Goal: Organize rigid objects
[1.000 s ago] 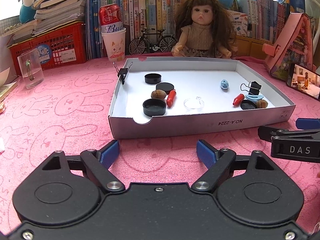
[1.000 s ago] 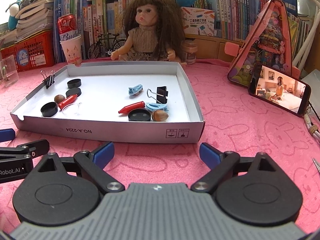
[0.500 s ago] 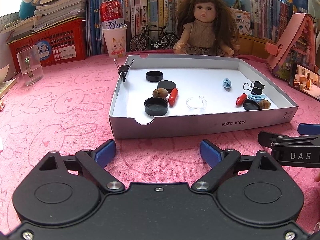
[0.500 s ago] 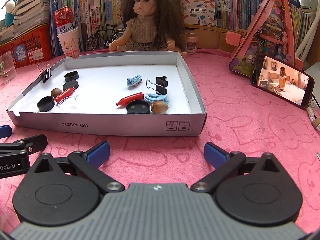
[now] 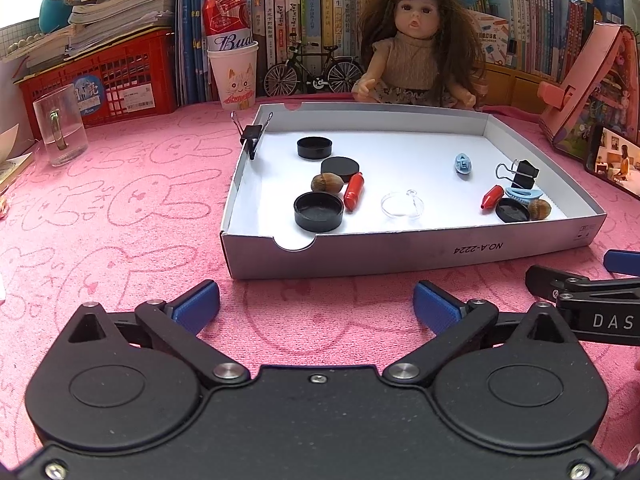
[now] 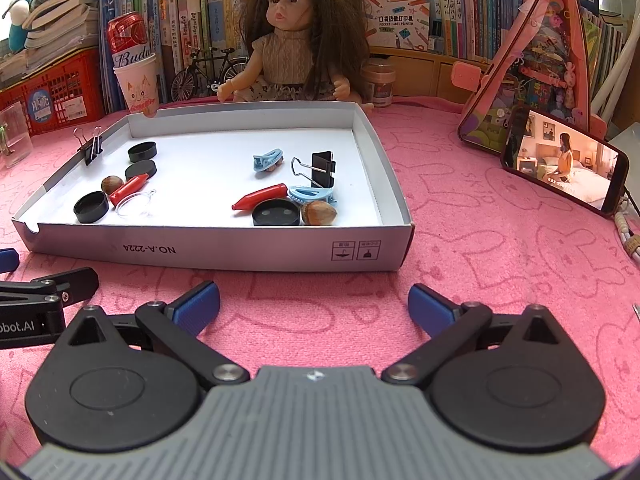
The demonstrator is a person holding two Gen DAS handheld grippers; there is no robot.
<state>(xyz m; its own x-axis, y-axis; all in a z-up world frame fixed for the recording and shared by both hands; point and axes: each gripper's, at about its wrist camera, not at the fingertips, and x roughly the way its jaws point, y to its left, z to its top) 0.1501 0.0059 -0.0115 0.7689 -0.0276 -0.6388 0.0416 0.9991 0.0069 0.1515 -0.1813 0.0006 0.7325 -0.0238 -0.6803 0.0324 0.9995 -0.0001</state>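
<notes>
Right tool (image 5: 624, 264) cut off rightward

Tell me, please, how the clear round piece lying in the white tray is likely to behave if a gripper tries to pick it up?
The clear round piece looks like thin, glossy plastic, so it is probably light and may slip between the pads. Its shallow dome shape lies low on the tray floor, so a sideways pinch might skid it instead. The small loop at its edge looks delicate.
</notes>
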